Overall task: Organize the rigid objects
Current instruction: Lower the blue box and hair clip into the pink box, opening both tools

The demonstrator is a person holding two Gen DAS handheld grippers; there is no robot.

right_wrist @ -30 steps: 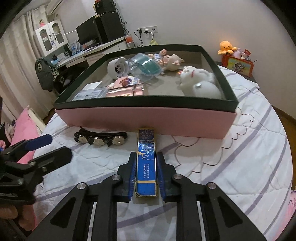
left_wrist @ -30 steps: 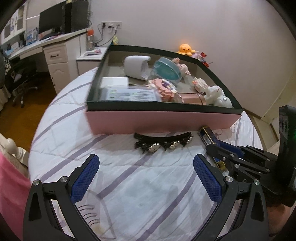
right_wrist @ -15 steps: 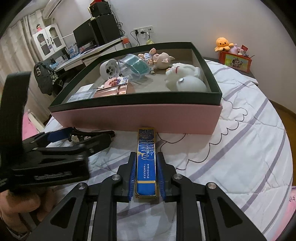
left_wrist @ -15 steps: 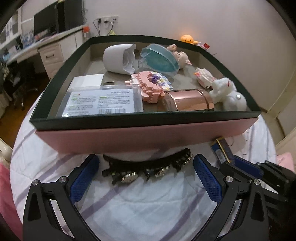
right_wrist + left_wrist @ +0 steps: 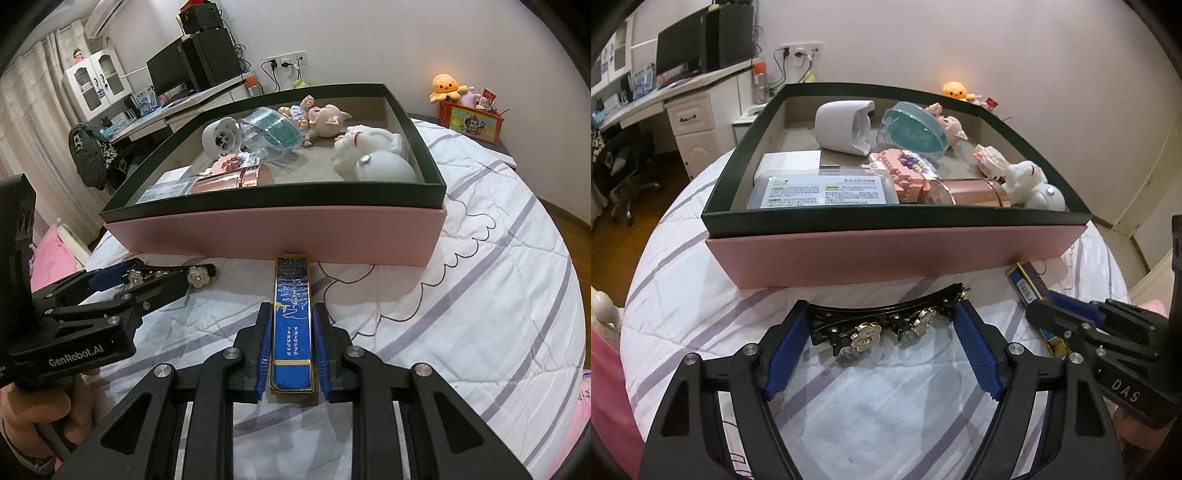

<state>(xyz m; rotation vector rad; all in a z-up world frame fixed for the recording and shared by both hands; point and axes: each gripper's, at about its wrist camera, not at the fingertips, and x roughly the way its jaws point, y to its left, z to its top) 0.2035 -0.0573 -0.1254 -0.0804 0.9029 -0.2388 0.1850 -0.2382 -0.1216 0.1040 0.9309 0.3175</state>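
The left claw [image 5: 882, 328] is closing around the black hair clip [image 5: 886, 321]; squeezing its ends evenly should avoid slipping, while the right claw [image 5: 291, 343] is clamping the blue box [image 5: 291, 325].

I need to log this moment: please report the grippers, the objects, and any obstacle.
Left gripper closing around black hair clip. Right gripper shut on blue box. Both on bedspread, before pink storage box. Nothing in the way.

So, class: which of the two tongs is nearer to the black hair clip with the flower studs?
Left. The left tongs straddle the black hair clip, jaws closing around its ends. The right tongs are off to its side, shut on the blue box.
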